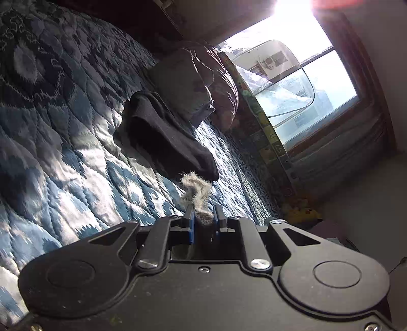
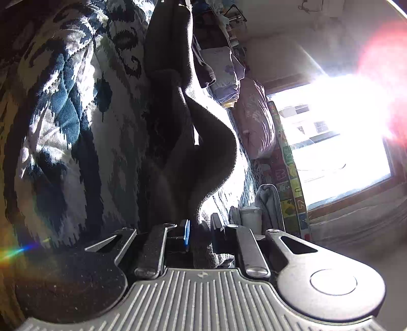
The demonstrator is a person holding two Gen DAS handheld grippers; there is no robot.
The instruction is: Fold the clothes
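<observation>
A fuzzy grey fabric edge (image 1: 197, 189) sticks up between the jaws of my left gripper (image 1: 203, 216), which is shut on it. Beyond it a folded dark garment (image 1: 168, 135) lies on the blue patterned quilt (image 1: 63, 132). In the right wrist view a long dark grey garment (image 2: 178, 122) hangs and bulges upward from my right gripper (image 2: 201, 226), which is shut on its lower edge. The garment's upper end runs out of the frame's top. Strong backlight hides its surface detail.
Pillows (image 1: 193, 84) lie at the bed's far end by a bright window (image 1: 305, 84). A patterned mat edge (image 2: 290, 165) stands beside the bed. A white container (image 2: 250, 216) and a bundled grey cloth (image 2: 269, 203) sit near the bed's corner. Clutter on a rack (image 2: 229, 20) fills the far wall.
</observation>
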